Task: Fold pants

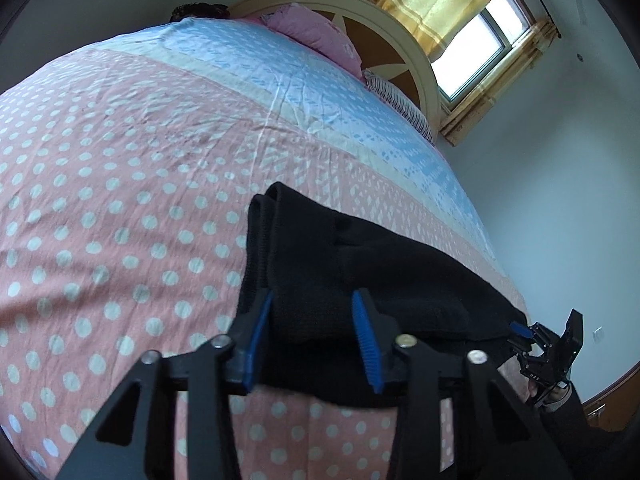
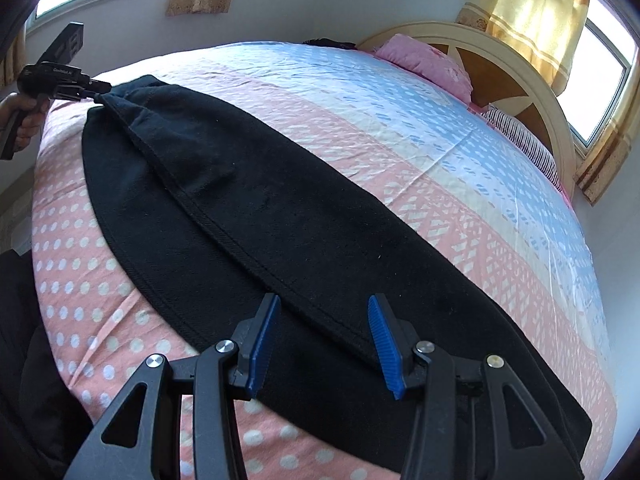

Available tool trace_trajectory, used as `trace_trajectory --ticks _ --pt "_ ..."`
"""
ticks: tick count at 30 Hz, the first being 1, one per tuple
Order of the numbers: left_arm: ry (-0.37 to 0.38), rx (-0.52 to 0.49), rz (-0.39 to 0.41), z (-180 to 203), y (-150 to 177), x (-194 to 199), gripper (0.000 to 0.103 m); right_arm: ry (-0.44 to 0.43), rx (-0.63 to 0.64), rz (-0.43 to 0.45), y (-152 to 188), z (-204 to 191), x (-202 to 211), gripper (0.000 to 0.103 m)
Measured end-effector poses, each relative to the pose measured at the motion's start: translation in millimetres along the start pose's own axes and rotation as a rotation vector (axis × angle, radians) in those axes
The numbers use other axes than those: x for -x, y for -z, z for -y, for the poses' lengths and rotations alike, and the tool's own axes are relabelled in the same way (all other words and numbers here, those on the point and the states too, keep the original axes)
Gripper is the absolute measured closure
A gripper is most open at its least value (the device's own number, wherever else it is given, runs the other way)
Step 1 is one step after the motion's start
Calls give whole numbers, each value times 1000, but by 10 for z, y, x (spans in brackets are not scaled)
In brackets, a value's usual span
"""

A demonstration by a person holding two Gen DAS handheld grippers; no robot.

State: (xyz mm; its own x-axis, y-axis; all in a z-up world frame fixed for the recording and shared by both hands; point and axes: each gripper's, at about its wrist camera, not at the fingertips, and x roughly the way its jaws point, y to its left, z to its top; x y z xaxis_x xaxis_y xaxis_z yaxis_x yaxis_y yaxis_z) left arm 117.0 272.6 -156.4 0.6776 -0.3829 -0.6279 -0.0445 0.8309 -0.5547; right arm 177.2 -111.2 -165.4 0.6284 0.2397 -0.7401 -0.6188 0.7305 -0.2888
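Black pants (image 2: 280, 224) lie folded lengthwise along the near edge of the bed, one leg on top of the other. In the left wrist view the pants (image 1: 360, 276) run from my fingers toward the right. My left gripper (image 1: 312, 300) is open with its blue pads astride the pants' end; it also shows in the right wrist view (image 2: 98, 90) at the far left end of the pants, seeming to touch the cloth. My right gripper (image 2: 322, 304) is open just above the other end of the pants; it also shows in the left wrist view (image 1: 520, 330).
The bed (image 1: 120, 200) has a pink polka-dot and blue sheet. A pink pillow (image 2: 432, 64), a striped pillow (image 2: 528, 140) and a rounded headboard (image 2: 516, 60) are at the far end. Curtained windows (image 1: 472, 56) are behind. The bed's near edge drops off below the pants.
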Motion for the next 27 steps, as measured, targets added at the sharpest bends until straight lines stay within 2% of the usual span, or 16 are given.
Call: trace_trajectory --ticks 1,2,8,10,12,13,15,17,22,27 --pt "-25 -21 -4 16 -2 -10 87 -5 -1 -7 -14 -1 -46 55" --pt "-41 -37 -7 26 -4 -11 90 -7 2 -11 -27 -12 -80 55" --pt "-93 -115 37 108 -57 151 96 -9 95 -32 -95 -210 -240 55" --pt "-76 -121 44 117 -80 185 97 -17 90 -33 -134 -208 -263 58" --pt "-77 -124 36 122 -87 171 97 -47 73 -38 -177 -197 -270 82" --pt "-76 -125 32 120 -91 162 98 -49 74 -37 -192 -205 -269 86" --pt "-52 -110 35 111 -99 158 99 -46 92 -43 -212 -242 -259 96" --pt "-25 -86 42 98 -113 167 99 -48 90 -39 -222 -243 -227 98" --pt "26 -48 56 94 -149 223 100 -86 23 -2 -261 -138 -29 99" --pt "105 9 91 85 -206 394 100 -93 11 35 -325 -132 234 100"
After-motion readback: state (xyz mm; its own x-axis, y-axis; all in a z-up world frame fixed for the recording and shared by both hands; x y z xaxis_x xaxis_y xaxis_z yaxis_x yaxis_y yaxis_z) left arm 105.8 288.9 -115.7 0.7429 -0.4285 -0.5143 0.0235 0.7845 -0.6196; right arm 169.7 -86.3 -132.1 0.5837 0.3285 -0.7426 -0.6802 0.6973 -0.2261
